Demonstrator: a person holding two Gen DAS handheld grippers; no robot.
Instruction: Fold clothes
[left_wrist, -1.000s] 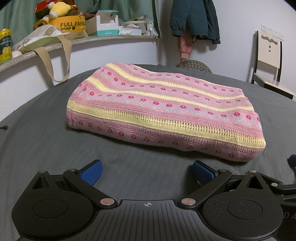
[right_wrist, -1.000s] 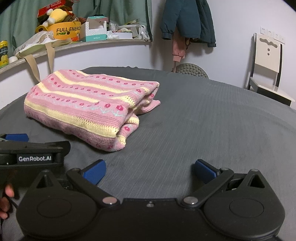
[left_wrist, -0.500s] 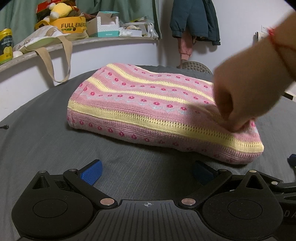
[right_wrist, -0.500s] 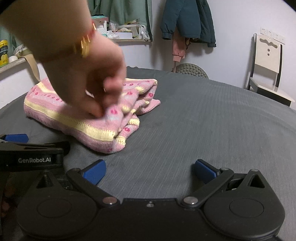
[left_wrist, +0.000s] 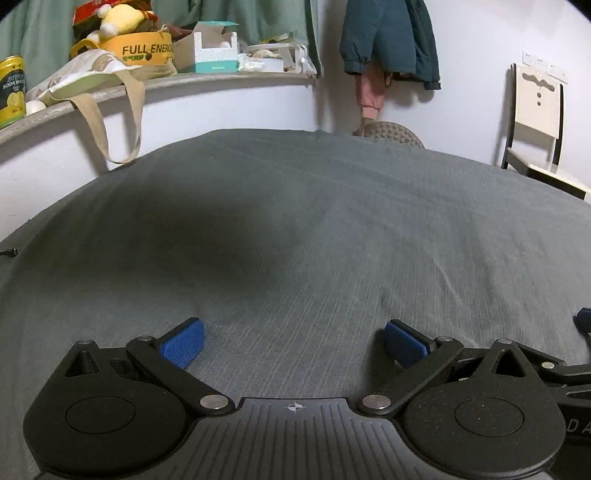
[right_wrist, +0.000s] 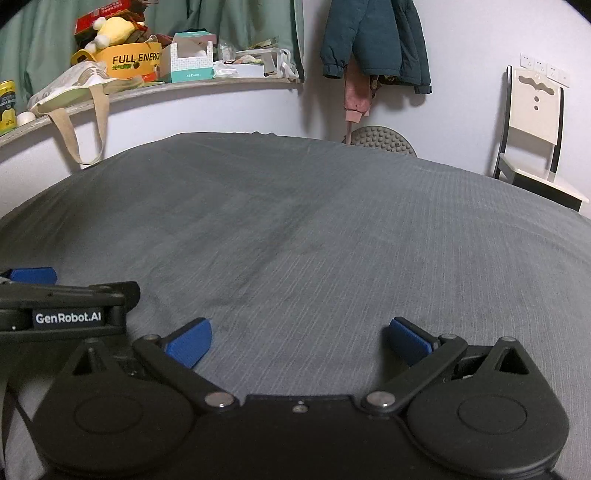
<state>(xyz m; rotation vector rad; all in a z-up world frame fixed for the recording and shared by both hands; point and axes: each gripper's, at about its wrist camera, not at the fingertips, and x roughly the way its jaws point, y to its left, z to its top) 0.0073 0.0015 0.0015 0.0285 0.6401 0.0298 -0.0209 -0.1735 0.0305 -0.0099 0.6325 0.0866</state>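
Right now we hold the left gripper (left_wrist: 293, 345) and right gripper (right_wrist: 299, 341) wide apart, empty, above the grey bedsheet (left_wrist: 295, 229). With no garment visible, closing now would, we judge, only pinch the sheet.

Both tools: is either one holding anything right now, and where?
Nothing is held. The left tool and right tool both stand open over the grey sheet.

The room light is soft and a bit dim, with a cool tint. A big dark shadow (left_wrist: 221, 236) with fuzzy edges lies on the grey bed (left_wrist: 369, 229) in the left view. The right view shows only faint grey patches there. The white wall (right_wrist: 461, 55) is the brightest part. Both pictures bend at the edges, so the shelf (left_wrist: 221, 79) looks curved, and the corners go black. Near parts look sharp. No glare shows.
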